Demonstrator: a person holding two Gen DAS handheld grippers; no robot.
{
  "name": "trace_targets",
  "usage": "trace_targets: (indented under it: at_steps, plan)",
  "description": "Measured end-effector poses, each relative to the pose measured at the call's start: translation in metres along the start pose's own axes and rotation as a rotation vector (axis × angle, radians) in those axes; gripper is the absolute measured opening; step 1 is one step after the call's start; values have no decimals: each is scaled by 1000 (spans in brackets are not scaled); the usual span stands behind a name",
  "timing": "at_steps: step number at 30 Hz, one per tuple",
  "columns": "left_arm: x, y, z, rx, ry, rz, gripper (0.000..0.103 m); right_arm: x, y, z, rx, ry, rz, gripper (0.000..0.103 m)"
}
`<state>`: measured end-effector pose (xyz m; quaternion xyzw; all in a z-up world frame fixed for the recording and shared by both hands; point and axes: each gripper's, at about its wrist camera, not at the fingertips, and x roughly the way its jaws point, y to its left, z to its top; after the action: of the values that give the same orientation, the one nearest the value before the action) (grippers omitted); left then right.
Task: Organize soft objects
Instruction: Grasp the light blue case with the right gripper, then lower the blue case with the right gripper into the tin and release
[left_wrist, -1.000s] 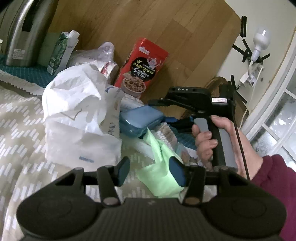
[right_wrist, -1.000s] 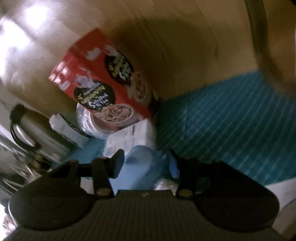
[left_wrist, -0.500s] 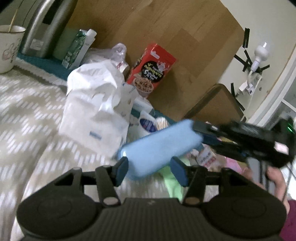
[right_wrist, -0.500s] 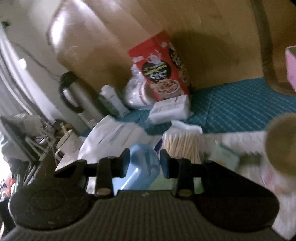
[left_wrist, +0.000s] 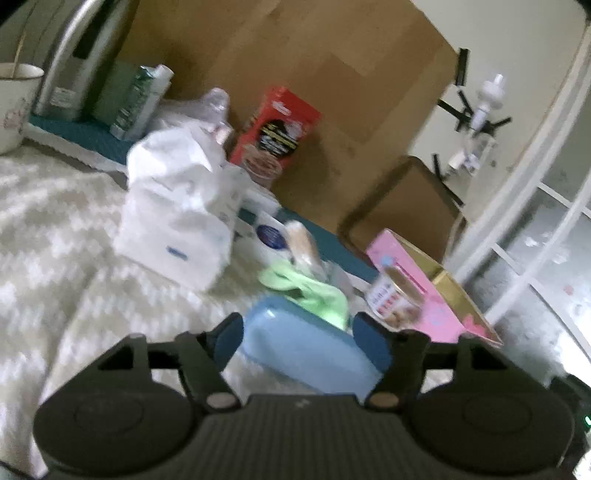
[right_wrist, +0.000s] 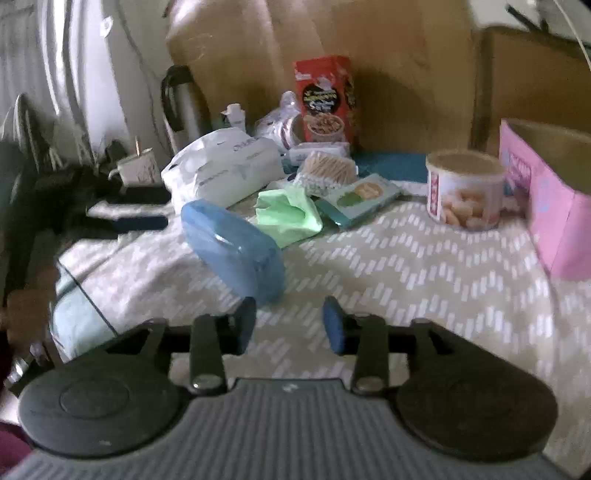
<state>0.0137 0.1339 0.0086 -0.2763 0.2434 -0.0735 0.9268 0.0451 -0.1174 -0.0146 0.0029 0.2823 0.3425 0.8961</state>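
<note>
The blue pouch (right_wrist: 236, 243) is soft, smooth and puffy, like a small pillow. It lies left of middle on the zigzag cloth (right_wrist: 406, 266), touching the green cloth (right_wrist: 288, 214). The right hand-held gripper (right_wrist: 290, 328) is open and holds nothing. The left hand-held gripper (left_wrist: 299, 339) is open around the pouch.

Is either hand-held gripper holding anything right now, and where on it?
Neither. The blue case lies on the blanket, ahead of the open right hand-held gripper; the left straddles it, open.
</note>
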Motion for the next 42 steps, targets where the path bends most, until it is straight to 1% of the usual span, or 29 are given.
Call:
trace_targets:
  at_steps: [2, 3, 4, 5, 6, 8, 9, 10, 11, 12, 13, 14, 16, 18, 20, 23, 26, 28, 30, 33, 36, 37, 40, 42]
  plan:
    - [5, -1, 4, 5, 4, -2, 75, -1, -4, 2, -50, -11, 13, 61]
    - [8, 0, 6, 8, 10, -10, 78, 1, -3, 4, -69, -18, 19, 61]
    - [12, -1, 7, 10, 16, -18, 85, 5, -2, 6, -86, -24, 27, 61]
    - [16, -2, 8, 11, 22, -17, 92, 3, -10, 5, -111, -25, 48, 61]
    - [20, -3, 8, 14, 28, -12, 95, 7, -11, 6, -131, -23, 57, 61]
    - [29, -5, 8, 40, 45, -18, 95, 13, -14, 7, -174, -11, 70, 61]
    - [34, -5, 6, 46, 56, -17, 92, 15, -18, 5, -190, -2, 81, 61]
    - [40, -6, 2, 34, 77, -7, 84, 19, -19, 5, -196, 7, 89, 57]
    - [44, -7, -1, 31, 87, 1, 77, 24, -19, 5, -196, 15, 99, 48]
    - [44, -11, -5, 42, 79, 25, 78, 31, -18, 6, -198, 29, 122, 48]
    - [43, -16, -6, 50, 71, 32, 78, 32, -18, 5, -202, 40, 132, 48]
    - [42, -19, -5, 48, 70, 21, 78, 32, -17, 4, -213, 35, 127, 48]
    - [40, -32, 0, 59, 72, -23, 78, 20, -16, 1, -237, -4, 127, 47]
    - [46, -54, 7, 92, 76, -68, 78, 2, -15, -1, -266, -60, 102, 47]
    - [58, -80, 15, 149, 79, -116, 78, -19, -21, -2, -276, -121, 63, 47]
    - [91, -135, 27, 237, 90, -183, 78, -49, -40, -1, -275, -216, -46, 46]
    - [130, -192, 35, 324, 94, -255, 78, -77, -66, 2, -261, -301, -182, 45]
    - [160, -227, 35, 353, 117, -283, 78, -91, -86, 5, -247, -336, -269, 45]
    - [193, -253, 36, 378, 138, -298, 78, -101, -109, 8, -218, -358, -338, 45]
    - [236, -275, 32, 378, 178, -283, 78, -106, -145, 13, -166, -358, -407, 45]
    - [272, -286, 28, 368, 207, -225, 76, -102, -179, 20, -91, -337, -420, 45]
    - [280, -288, 27, 374, 215, -209, 75, -98, -188, 23, -74, -328, -423, 43]
    - [289, -295, 22, 411, 217, -163, 75, -78, -198, 33, -81, -299, -447, 41]
    - [283, -296, 24, 418, 198, -169, 76, -60, -201, 41, -92, -266, -456, 42]
